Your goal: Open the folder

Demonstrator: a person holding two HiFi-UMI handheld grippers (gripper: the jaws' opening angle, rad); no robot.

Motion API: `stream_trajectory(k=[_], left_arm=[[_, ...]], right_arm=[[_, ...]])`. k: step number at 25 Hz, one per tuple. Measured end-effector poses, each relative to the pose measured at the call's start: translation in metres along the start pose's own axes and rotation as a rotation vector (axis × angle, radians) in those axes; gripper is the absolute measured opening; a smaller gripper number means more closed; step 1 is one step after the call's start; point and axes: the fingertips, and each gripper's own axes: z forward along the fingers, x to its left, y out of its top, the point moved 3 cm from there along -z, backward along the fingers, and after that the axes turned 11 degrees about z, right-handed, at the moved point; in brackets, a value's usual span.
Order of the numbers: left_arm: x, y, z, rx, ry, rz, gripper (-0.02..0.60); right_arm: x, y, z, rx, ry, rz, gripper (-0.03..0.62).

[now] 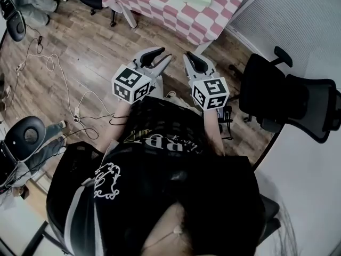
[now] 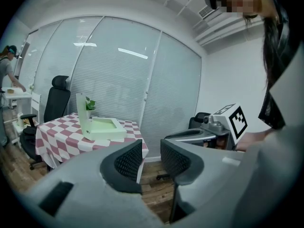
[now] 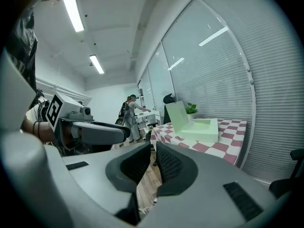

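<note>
Left gripper [image 1: 162, 54] jaws parted, right gripper [image 1: 188, 57] jaws nearly closed, both empty, well short of the tabletop [image 2: 57, 139], whose green folder [image 2: 107, 128] seemingly already stands open; approach comes next.

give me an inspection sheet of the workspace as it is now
surface: table under a red-and-white checked cloth, ahead of the person
job's things: pale green folder lies on the table, cover standing up; no gripper near it
clutter: small potted plant behind the folder
grippers: left gripper jaws apart, empty; right gripper jaws narrowly apart, empty; both short of the table
cables: loose cables on the wood floor, left in the head view
surroundings: black office chair at the right, window blinds, another person in the background
</note>
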Motion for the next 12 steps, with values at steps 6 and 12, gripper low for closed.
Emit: stream_trajectory(k=[6, 12], left_arm=[[0.0032, 0.0019, -0.0009, -0.008, 0.004, 0.002, 0.118], [0.0061, 0.0023, -0.0034, -0.01, 0.01, 0.007, 0.118]], right_arm=[[0.0012, 0.0032, 0.0024, 0.004, -0.002, -0.018, 0.04], [0.0033, 0.0048, 0.0029, 0.004, -0.008, -0.035, 0.04]])
